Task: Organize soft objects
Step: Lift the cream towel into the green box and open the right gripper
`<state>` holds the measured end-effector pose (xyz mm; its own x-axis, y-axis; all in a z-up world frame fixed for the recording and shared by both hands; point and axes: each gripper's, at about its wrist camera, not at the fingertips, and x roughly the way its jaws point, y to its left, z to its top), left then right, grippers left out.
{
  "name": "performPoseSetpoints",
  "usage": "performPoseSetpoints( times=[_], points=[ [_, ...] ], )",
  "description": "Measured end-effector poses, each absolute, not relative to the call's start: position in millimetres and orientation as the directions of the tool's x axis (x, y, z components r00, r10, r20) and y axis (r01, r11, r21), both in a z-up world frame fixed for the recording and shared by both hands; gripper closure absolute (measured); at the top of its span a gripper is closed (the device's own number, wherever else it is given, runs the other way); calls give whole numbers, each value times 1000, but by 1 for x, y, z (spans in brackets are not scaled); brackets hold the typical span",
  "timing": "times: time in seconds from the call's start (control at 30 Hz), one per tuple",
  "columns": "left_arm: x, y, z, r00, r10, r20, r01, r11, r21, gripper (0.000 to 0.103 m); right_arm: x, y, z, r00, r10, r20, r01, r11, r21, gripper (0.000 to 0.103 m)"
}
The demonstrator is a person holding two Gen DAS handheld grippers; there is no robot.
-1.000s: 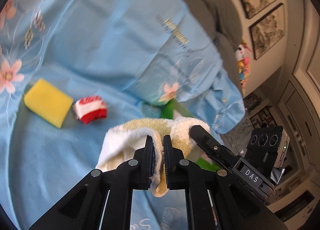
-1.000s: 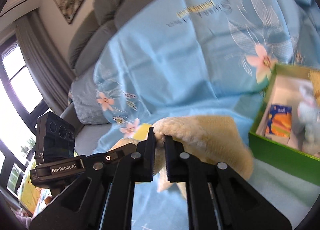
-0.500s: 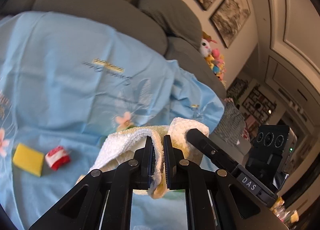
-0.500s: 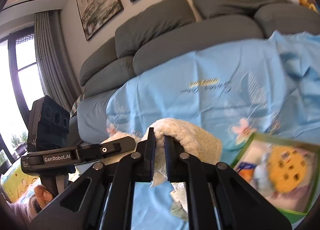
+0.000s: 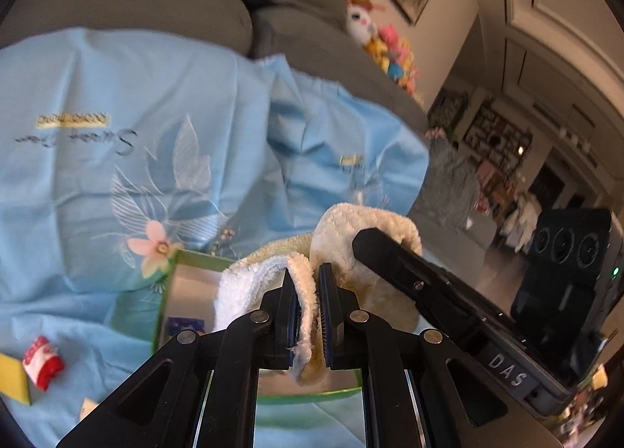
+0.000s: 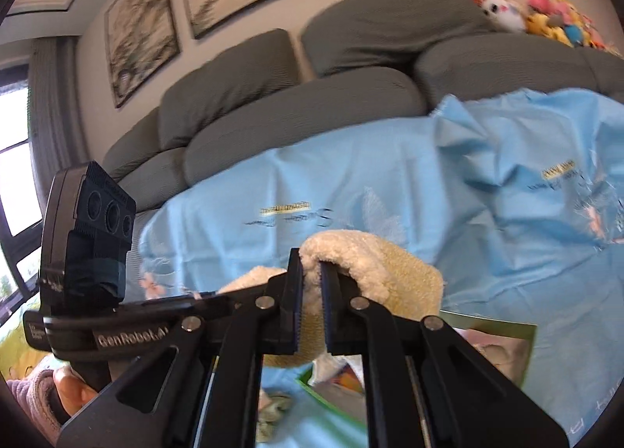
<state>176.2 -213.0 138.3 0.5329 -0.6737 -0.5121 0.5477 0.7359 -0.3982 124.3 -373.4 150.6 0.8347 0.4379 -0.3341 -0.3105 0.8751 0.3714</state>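
**Towel lifted clear, now hanging over the green box**

I have the cream towel [image 5: 362, 237] up off the blue sheet [image 5: 117, 104] it lay against a second ago; both views have swung from the sheet to the grey sofa [image 6: 312, 104] and the wall pictures. My left gripper [image 5: 308, 315] is pinched on one white edge of the towel, my right gripper [image 6: 311, 303] on a folded edge beside it, so the cloth hangs between the two. The green box [image 5: 167, 292] now sits directly below the towel rather than off to the side, which I read as the carry nearly done and the drop into the box next.

The box already holds a few items, hard to make out, so room looks tight. Left on the sheet are the yellow sponge [image 5: 11, 377] and the small red-and-white roll [image 5: 41, 362], well apart from the box. Plush toys [image 6: 538, 18] sit on the sofa back.
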Motion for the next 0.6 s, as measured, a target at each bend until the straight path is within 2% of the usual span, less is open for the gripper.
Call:
performPoseSetpoints(
  times=[0.17, 0.37, 0.43, 0.47, 0.5, 0.53, 0.6],
  points=[
    [201, -243, 97, 495, -624, -605, 516, 771, -373, 94, 152, -408, 104, 808, 420, -414, -202, 857, 474, 93],
    [215, -251, 55, 470, -541, -698, 463, 824, -326, 94, 174, -423, 43, 715, 395, -577, -54, 854, 518, 90],
    [216, -249, 47, 470, -515, -717, 446, 839, -310, 94, 176, -425, 32, 699, 384, -603, -24, 856, 517, 81],
    [216, -248, 45, 469, -512, -720, 443, 841, -309, 94, 176, -426, 29, 692, 382, -612, -8, 852, 523, 65],
    [216, -245, 43, 467, -509, -723, 439, 843, -310, 90, 175, -427, 25, 688, 377, -620, 13, 848, 530, 44],
    [215, -243, 42, 470, -503, -725, 433, 847, -307, 85, 174, -428, 23, 691, 371, -621, 27, 845, 535, 39],
    [215, -238, 42, 477, -476, -739, 413, 863, -290, 40, 169, -427, 21, 693, 358, -626, 34, 850, 525, 39]
  ],
)
